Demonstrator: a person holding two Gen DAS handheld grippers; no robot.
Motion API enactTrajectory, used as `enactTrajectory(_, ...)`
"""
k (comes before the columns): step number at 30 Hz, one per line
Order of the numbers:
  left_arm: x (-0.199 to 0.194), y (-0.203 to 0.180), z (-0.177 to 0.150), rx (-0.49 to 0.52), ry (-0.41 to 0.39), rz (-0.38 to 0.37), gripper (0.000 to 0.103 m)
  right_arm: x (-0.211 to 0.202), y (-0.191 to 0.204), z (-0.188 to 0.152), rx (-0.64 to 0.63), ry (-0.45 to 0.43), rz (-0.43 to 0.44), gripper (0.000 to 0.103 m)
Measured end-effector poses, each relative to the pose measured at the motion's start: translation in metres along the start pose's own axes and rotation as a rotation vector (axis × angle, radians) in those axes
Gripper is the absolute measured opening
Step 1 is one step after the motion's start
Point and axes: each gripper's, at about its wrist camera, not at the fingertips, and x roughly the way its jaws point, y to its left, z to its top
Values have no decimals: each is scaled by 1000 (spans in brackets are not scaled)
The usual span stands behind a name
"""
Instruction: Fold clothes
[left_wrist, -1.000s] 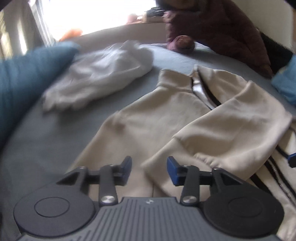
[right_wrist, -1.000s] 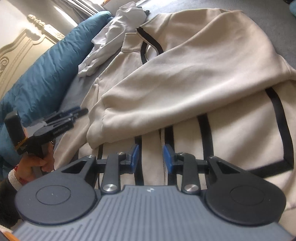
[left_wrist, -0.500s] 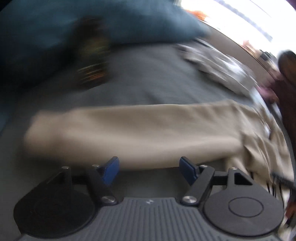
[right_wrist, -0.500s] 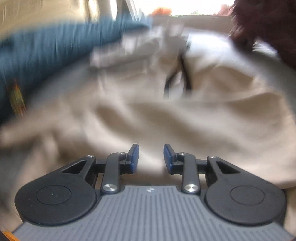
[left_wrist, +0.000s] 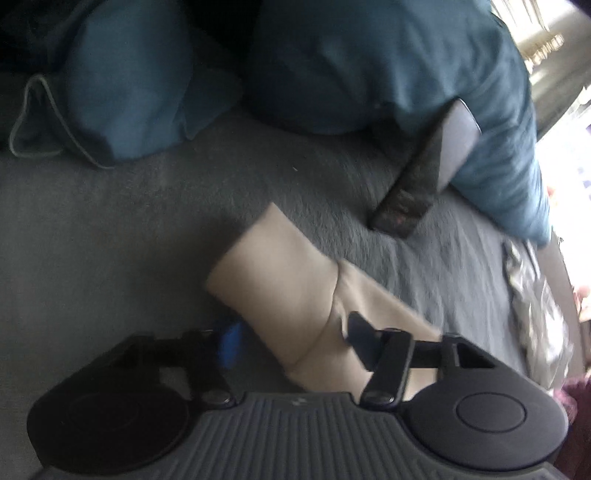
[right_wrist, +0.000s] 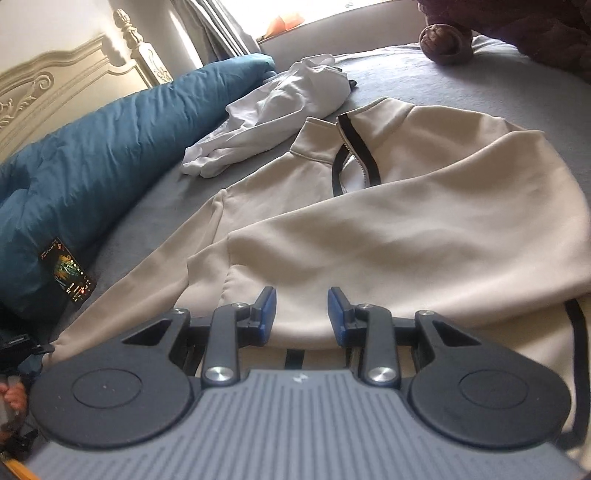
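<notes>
From the left wrist, the left gripper (left_wrist: 291, 338) has its fingers wide apart around the cuff of the beige jacket (left_wrist: 280, 280) sleeve on the grey bed (left_wrist: 110, 221).

From the right wrist, the right gripper (right_wrist: 302, 314) is open and empty, just above the jacket's folded sleeve.

The beige jacket (right_wrist: 424, 229) is soft, matt fleecy cloth with glossy black trim. The grey bed sheet (left_wrist: 110, 229) looks finely napped, the blue duvet (right_wrist: 110, 147) faintly sheeny, the white garment (right_wrist: 280, 110) smooth cloth.
</notes>
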Motion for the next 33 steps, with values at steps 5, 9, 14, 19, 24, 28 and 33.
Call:
enactTrajectory(5, -30, -44, -11, 97, -96, -78, 22, -21, 1, -5, 3, -20, -45, 30)
enactTrajectory(9, -75, -131, -68, 347, -90, -351, 22, -34, -8, -6, 24, -47, -87, 30)
enactTrajectory(14, -131, -239, -138, 660, -79, -691, 22, -43, -28, -6, 104, -80, -124, 30)
enactTrajectory(19, -187, -348, -208, 971, -64, -1032, 82, -60, -45, -6, 147, -144, -144, 30)
enactTrajectory(24, -161, -361, -286, 1193, 48, -1071, 89, -76, -74, -19, 211, -155, -178, 31)
enactTrajectory(28, -113, -327, -290, 1282, 78, -932, 87, -85, -101, -33, 282, -157, -178, 31)
enactTrajectory(33, -62, -298, -252, 1257, 71, -710, 86, -89, -124, -33, 342, -184, -152, 31)
